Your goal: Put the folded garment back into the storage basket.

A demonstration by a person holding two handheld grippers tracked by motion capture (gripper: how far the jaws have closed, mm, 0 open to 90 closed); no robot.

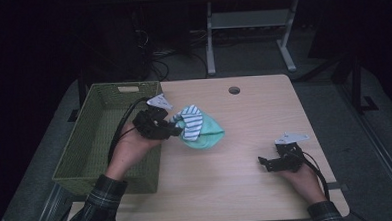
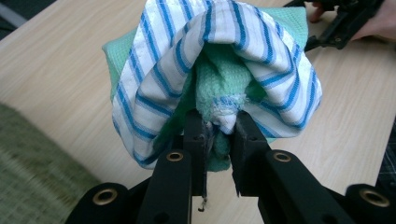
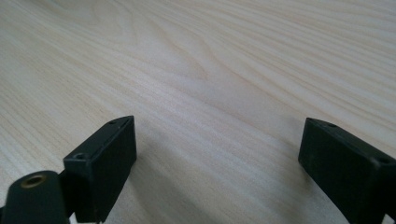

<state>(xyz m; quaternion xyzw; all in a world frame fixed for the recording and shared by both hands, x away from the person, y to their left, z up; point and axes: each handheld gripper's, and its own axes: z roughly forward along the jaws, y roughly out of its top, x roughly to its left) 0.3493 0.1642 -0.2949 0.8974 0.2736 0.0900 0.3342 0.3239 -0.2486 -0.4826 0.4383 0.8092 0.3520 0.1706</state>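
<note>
The left tongs [image 1: 177,127] are clamped tight on a bundle of cloth [image 1: 199,128], a white towel with blue stripes wrapped over a mint-green one, and the left gripper view shows the two black jaws pinching a gathered edge of the green fabric [image 2: 219,100] with the striped layer [image 2: 159,88] draping round it like a hood. From the high view the bundle sits just right of the green woven basket [image 1: 100,144], over the middle of the desk [image 1: 264,112]; whether its underside touches the wood I cannot tell. Its long axis runs roughly left to right, pinched end at the tongs, rounded bulk pointing toward the desk's right side. The left hand [image 1: 130,148] comes in over the basket's right wall, forearm in a plaid sleeve angled up from the bottom edge, gripper aimed level toward the right. Over on the far right, the right tongs [image 1: 266,162] stand wide apart with nothing between them, just bare wood grain between the jaws in the right gripper view. The right hand [image 1: 299,178] is low by the desk's near right corner, gripper pointing left toward the bundle, well apart from it.
</note>
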